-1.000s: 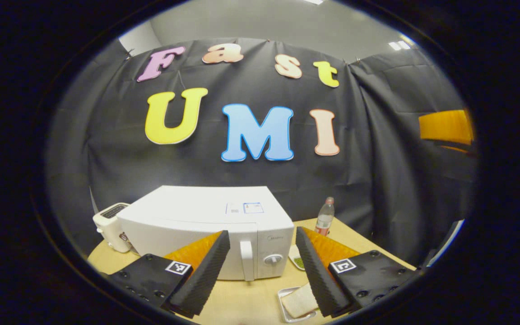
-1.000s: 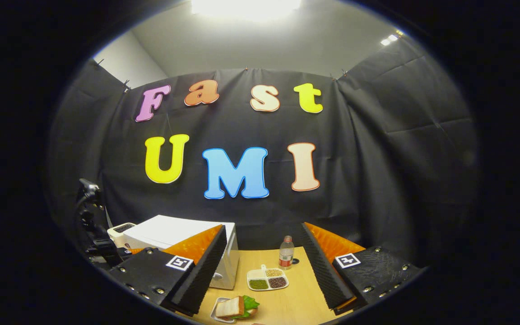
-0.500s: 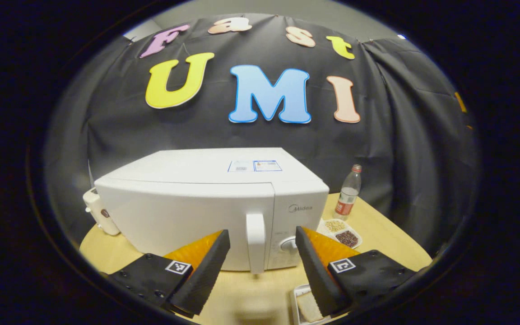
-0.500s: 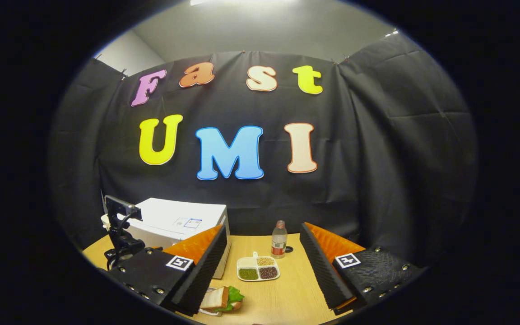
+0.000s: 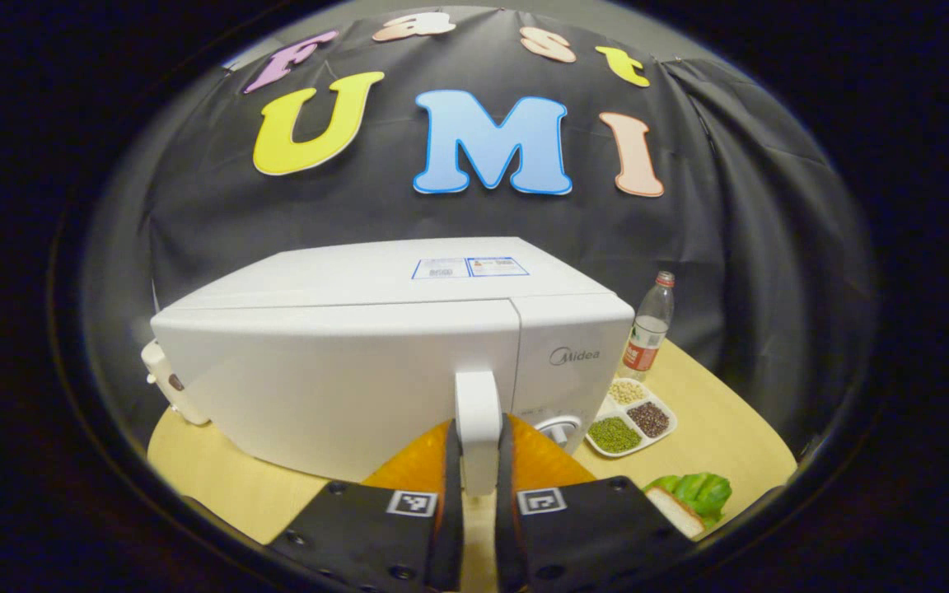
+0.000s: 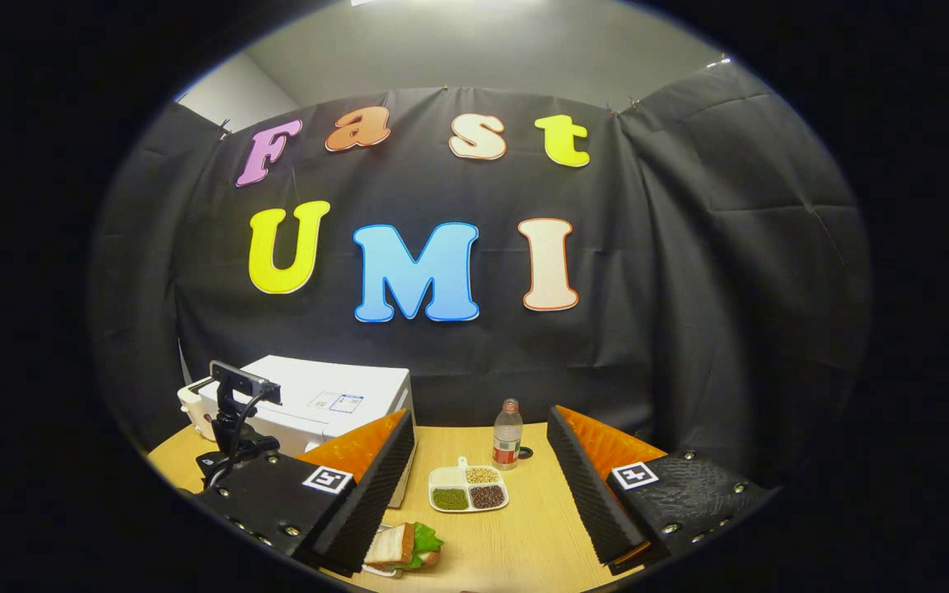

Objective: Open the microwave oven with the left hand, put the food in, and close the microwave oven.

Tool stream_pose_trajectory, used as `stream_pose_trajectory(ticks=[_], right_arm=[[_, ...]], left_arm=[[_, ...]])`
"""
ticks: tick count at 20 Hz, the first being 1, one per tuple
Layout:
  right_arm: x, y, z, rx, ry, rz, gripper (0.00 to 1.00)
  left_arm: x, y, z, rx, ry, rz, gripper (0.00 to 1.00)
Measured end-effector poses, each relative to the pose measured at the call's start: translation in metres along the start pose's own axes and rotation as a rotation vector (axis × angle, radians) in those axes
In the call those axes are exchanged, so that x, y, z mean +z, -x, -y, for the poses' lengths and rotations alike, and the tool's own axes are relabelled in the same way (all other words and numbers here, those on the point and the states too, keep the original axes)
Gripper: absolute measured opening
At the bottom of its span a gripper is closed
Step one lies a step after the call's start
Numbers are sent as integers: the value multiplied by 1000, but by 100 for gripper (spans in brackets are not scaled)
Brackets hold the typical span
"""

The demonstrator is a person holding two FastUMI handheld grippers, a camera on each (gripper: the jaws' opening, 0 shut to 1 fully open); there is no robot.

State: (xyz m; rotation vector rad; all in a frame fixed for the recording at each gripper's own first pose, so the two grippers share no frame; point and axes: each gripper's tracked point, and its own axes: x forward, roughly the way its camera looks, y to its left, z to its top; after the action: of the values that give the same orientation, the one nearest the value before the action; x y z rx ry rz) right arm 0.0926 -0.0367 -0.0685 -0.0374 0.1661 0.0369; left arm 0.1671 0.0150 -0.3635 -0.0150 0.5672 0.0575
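A white microwave oven (image 5: 343,362) stands on the wooden table (image 5: 219,486) with its door closed. My left gripper (image 5: 479,461) is shut on the door's vertical white handle (image 5: 477,412), one finger pressing each side. A sandwich with lettuce (image 5: 693,498) lies on a small tray at the lower right of the left gripper view. In the right gripper view the microwave oven (image 6: 334,399) sits at the left and the sandwich (image 6: 400,545) lies near the front. My right gripper (image 6: 483,469) hovers open above the table, with nothing between its fingers.
A divided white dish of beans and grains (image 6: 468,492) and a plastic bottle (image 6: 507,434) stand to the right of the microwave. A white toaster (image 5: 163,387) sits behind its left side. The left hand-held gripper's camera mount (image 6: 231,412) rises in front of the microwave.
My left gripper moved in toward the microwave door and closed its fingers on the handle. The right gripper stayed open and shifted only slightly.
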Motion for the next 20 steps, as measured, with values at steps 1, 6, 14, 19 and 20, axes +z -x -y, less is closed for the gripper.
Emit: stream_pose_trajectory(ticks=[1,6,14,19,20], right_arm=[[0,1,-1,-2,-1,-1,98],[1,7,-10,6,4,3,99],[-1,15,-16,3,1,9,99],[-5,18,-45,52,-18,-6,99],[-2,20,-51,59,-17,-1,98]], left_arm=[[0,-1,0,-4,-7,-3,22],[0,-1,-1,-30,-11,-27,6],[-22,53,-5,-50,-37,-30,6],[-39,89,-13,-109,-44,-60,6],[-42,98,-16,-133,-44,-66,6]])
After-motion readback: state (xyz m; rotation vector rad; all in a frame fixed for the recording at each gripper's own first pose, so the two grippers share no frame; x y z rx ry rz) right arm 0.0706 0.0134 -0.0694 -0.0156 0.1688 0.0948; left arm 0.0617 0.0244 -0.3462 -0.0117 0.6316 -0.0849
